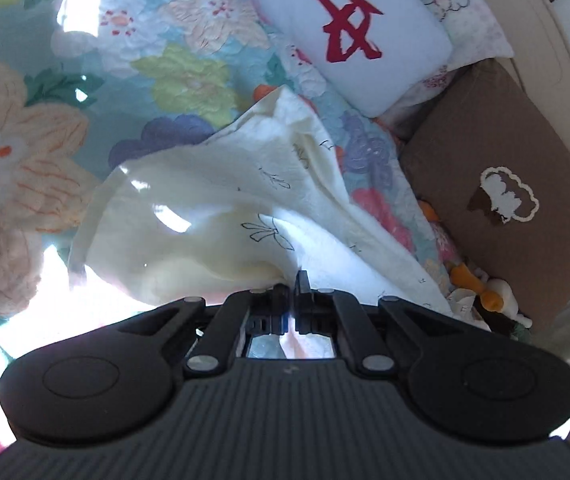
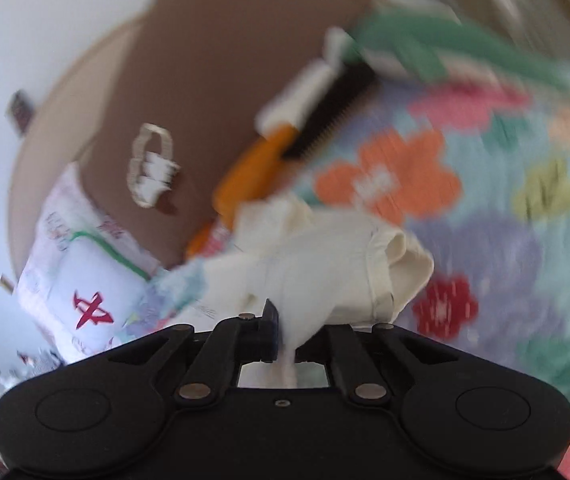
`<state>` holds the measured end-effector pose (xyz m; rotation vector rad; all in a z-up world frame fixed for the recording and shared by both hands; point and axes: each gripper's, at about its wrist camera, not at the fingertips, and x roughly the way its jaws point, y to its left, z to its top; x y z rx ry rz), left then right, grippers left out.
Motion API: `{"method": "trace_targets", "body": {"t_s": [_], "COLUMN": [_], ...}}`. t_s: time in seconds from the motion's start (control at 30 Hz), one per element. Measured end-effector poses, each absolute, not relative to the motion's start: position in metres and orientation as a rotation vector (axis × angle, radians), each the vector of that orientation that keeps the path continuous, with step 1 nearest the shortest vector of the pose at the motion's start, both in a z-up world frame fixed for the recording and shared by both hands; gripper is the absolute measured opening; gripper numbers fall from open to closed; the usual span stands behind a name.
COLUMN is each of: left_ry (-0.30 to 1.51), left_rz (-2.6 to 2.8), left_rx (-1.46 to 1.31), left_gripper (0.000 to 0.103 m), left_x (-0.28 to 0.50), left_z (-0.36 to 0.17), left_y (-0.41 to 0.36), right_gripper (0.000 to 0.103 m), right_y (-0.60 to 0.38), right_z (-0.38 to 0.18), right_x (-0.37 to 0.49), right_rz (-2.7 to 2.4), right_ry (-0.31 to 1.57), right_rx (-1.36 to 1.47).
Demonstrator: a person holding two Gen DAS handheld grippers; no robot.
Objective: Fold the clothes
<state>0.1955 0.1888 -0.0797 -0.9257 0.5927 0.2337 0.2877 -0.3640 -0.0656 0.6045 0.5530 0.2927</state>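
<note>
Two claws, one cream garment (image 1: 221,208): left claw (image 1: 291,284) and right claw (image 2: 285,320) both clenched on it, over the floral quilt (image 1: 85,92).

Ahead of the left jaws, open floral quilt (image 1: 133,80) lies free. Beyond and right, a white pillow (image 1: 349,36) and brown cushion (image 1: 501,184) block the way.

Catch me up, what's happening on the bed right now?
A person with a handheld gripper in each hand is folding a cream printed garment on the floral quilt. The left gripper is shut on one edge of the cloth, and the right gripper is shut on another bunched part. The garment is crumpled, not yet folded. A brown cushion and a white pillow with a red mark lie beyond.
</note>
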Motion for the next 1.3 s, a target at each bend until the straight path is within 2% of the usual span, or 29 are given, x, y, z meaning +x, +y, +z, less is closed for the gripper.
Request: {"method": "trace_targets", "body": {"t_s": [0.1, 0.23, 0.33, 0.43, 0.47, 0.57, 0.67, 0.77, 0.83, 0.87, 0.9, 0.93, 0.97, 1.07, 1.23, 1.3], "left_ry": [0.583, 0.628, 0.692, 0.744, 0.744, 0.715, 0.708, 0.725, 0.726, 0.724, 0.717, 0.725, 0.742, 0.68, 0.447, 0.488], "left_rz": [0.165, 0.115, 0.125, 0.148, 0.15, 0.167, 0.165, 0.157, 0.17, 0.176, 0.178, 0.182, 0.184, 0.196, 0.153, 0.12], "left_rx": [-0.82, -0.701, -0.761, -0.982, -1.083, -1.289, -1.333, -1.297, -1.279, -1.269, -1.243, -1.164, -1.02, -0.668, -0.577, -0.569], "left_gripper": [0.002, 0.002, 0.003, 0.004, 0.006, 0.029, 0.03, 0.044, 0.048, 0.045, 0.032, 0.015, 0.004, 0.004, 0.004, 0.004], "left_x": [0.178, 0.15, 0.133, 0.118, 0.112, 0.096, 0.09, 0.097, 0.107, 0.112, 0.116, 0.124, 0.135, 0.153, 0.125, 0.112], "left_z": [-0.052, -0.038, -0.064, -0.107, -0.121, -0.148, -0.154, -0.151, -0.149, -0.148, -0.146, -0.139, -0.127, -0.077, 0.011, 0.018], "left_y": [0.175, 0.152, 0.151, 0.168, 0.175, 0.193, 0.2, 0.197, 0.193, 0.192, 0.192, 0.19, 0.186, 0.167, 0.167, 0.165], "right_gripper": [0.003, 0.003, 0.003, 0.003, 0.003, 0.003, 0.003, 0.003, 0.004, 0.004, 0.004, 0.004, 0.004, 0.004, 0.003, 0.003], "right_y": [-0.369, -0.385, -0.393, -0.402, -0.404, -0.402, -0.396, -0.391, -0.39, -0.389, -0.389, -0.388, -0.382, -0.361, -0.367, -0.375], "right_z": [-0.038, -0.044, -0.065, -0.078, -0.077, -0.07, -0.068, -0.068, -0.069, -0.069, -0.07, -0.07, -0.065, -0.045, -0.016, -0.014], "right_x": [0.264, 0.249, 0.238, 0.235, 0.235, 0.235, 0.235, 0.235, 0.237, 0.238, 0.239, 0.24, 0.24, 0.241, 0.215, 0.195], "right_rz": [0.276, 0.213, 0.17, 0.154, 0.16, 0.168, 0.156, 0.139, 0.14, 0.141, 0.142, 0.143, 0.172, 0.275, 0.329, 0.296], "right_ry": [0.554, 0.656, 0.778, 0.842, 0.83, 0.799, 0.8, 0.814, 0.817, 0.818, 0.818, 0.819, 0.784, 0.655, 0.563, 0.582], "right_rx": [0.478, 0.458, 0.467, 0.539, 0.557, 0.571, 0.537, 0.495, 0.488, 0.485, 0.482, 0.479, 0.438, 0.291, 0.268, 0.242]}}
